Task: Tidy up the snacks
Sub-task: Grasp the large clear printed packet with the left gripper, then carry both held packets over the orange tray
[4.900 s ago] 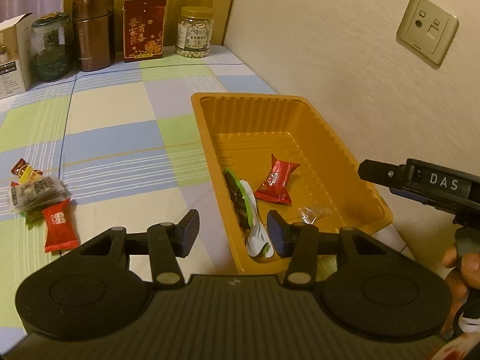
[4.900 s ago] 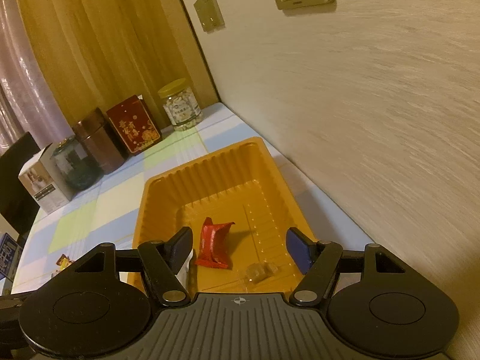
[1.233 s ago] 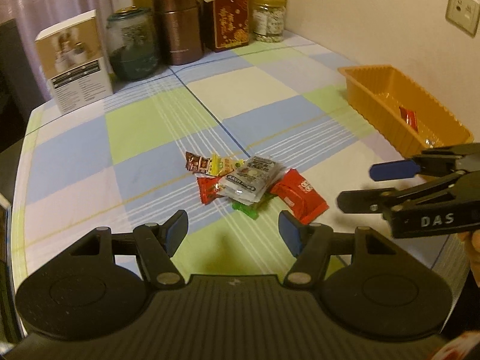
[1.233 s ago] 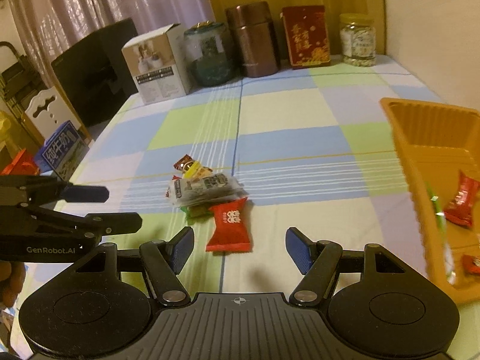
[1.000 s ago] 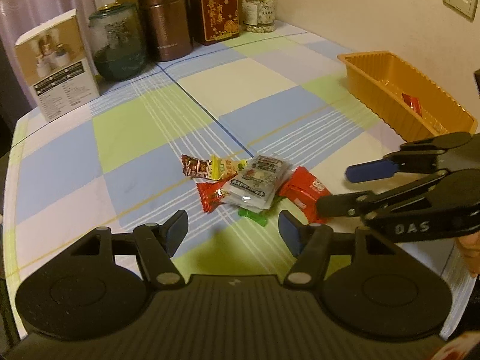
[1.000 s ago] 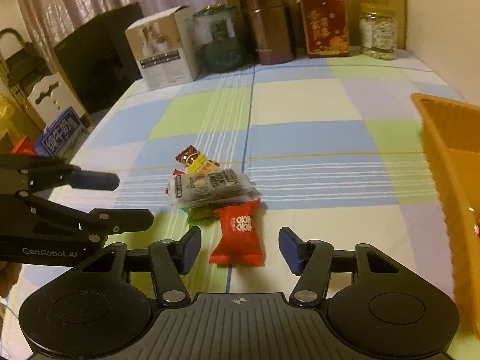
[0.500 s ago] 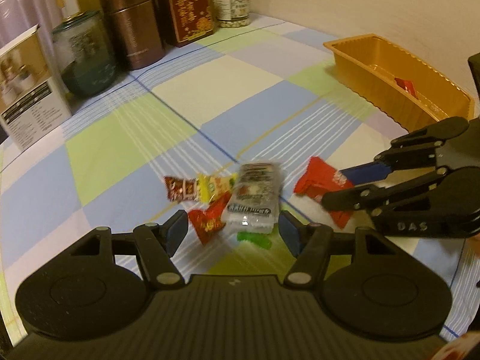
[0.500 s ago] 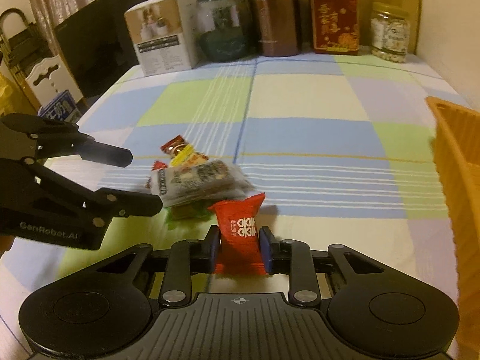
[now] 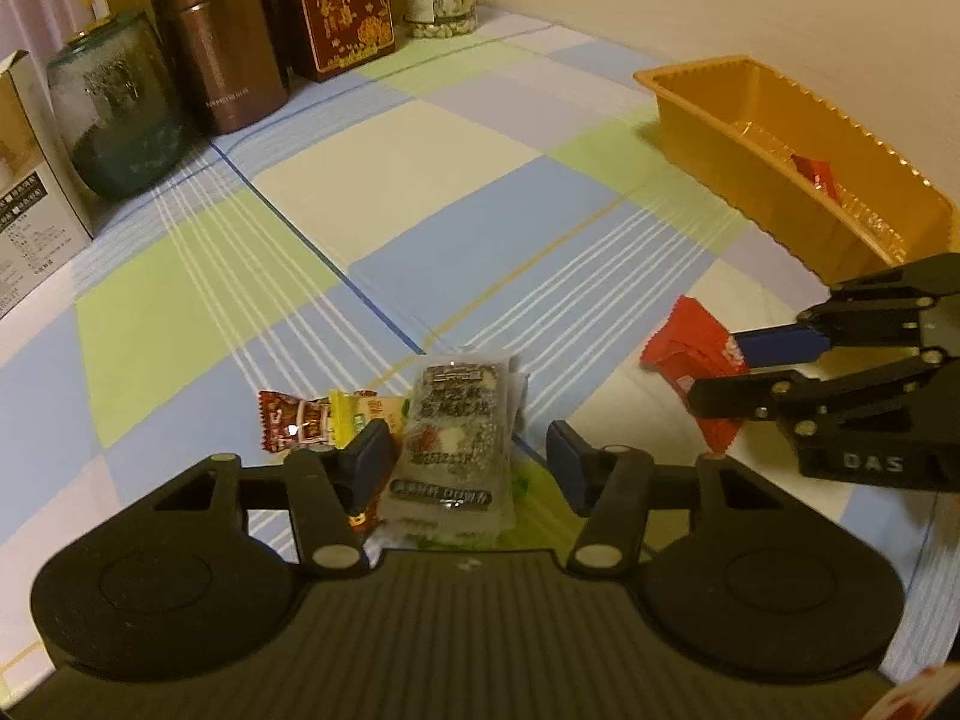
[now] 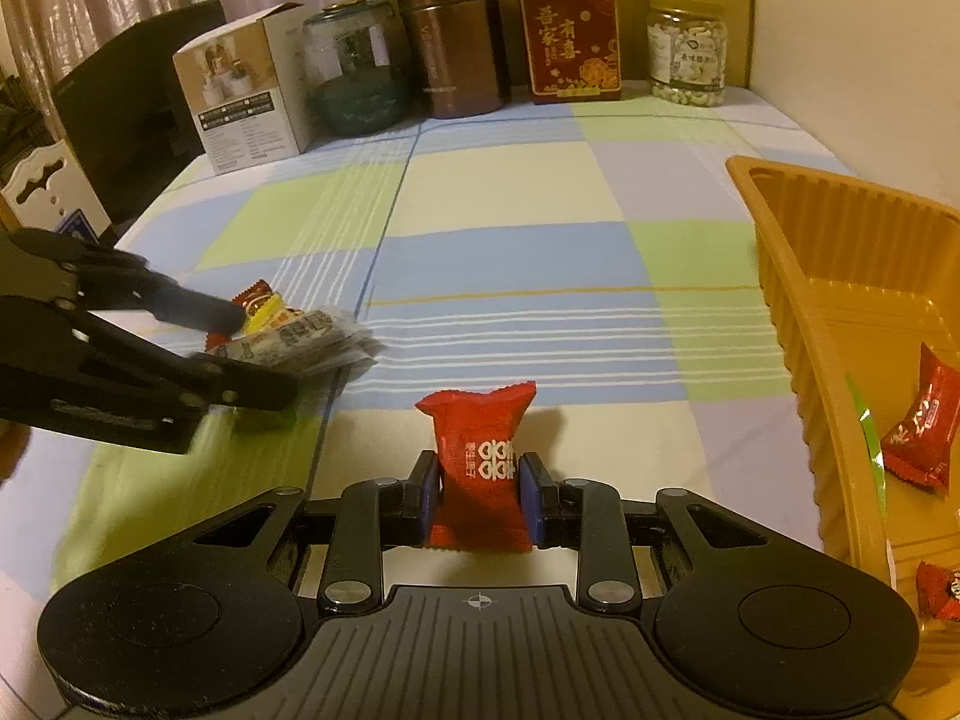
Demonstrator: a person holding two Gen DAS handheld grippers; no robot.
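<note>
Right gripper (image 10: pixel 479 492): we are pinching the red candy packet (image 10: pixel 480 453) between both blue pads, low on its body, with the jaws drawn close on either side of it.

Left gripper (image 9: pixel 465 462): we are holding the jaws wide apart, gripping nothing, and straddling the clear-wrapped snack bar (image 9: pixel 456 450) that is lying on top of the snack pile (image 9: pixel 336 420).

Where the goods are: the red candy packet is sitting in our right grip just above the checked tablecloth (image 10: pixel 510 192), near the orange tray (image 10: pixel 780 252); the pile is lying well apart from the tray, on our left.

Doing the right-hand step well: we are judging that the packet is soft and crinkly, so we are keeping a steady squeeze, lifting it over the tray's tall wall before letting go, and not dragging it against the rim.

Doing the left-hand step well: we are judging that the bar is wide and slippery; we are centring it between the pads and closing across its short side, minding that the small wrapped sweets (image 9: pixel 300 420) beside it are not being caught too.

Tray contents: it is already holding a red packet (image 10: pixel 921 429), a second red wrapper (image 10: pixel 939 597) at the near corner, and a green-edged wrapper (image 10: pixel 867 426) against the inner wall.

Back of table: a nut jar (image 10: pixel 687 48), a red tin (image 10: pixel 570 33), a brown canister (image 10: pixel 453 33), a glass jar (image 10: pixel 354 69) and a white box (image 10: pixel 246 87) are standing in a row.
</note>
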